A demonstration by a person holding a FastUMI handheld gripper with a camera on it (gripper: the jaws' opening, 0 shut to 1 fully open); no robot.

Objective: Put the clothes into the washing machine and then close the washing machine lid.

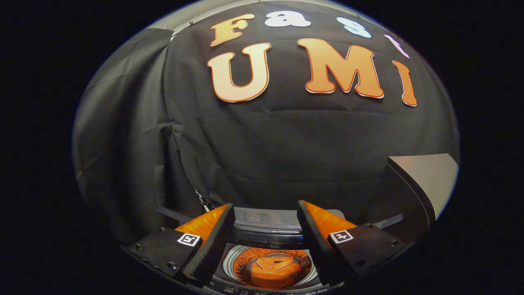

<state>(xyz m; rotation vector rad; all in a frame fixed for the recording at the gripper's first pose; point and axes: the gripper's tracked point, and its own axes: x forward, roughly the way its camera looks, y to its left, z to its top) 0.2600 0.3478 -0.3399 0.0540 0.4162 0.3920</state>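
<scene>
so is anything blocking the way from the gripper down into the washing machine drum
Nothing visible does. The gripper has its jaws open and empty above the washing machine, and the drum shows open between and below them. The raised lid stands off to the side, clear of the opening.

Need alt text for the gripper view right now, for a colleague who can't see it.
The gripper hangs open and empty above the open washing machine, its drum showing between the fingers. The raised lid stands beyond the fingers to one side, against the booth's black cloth wall.
</scene>
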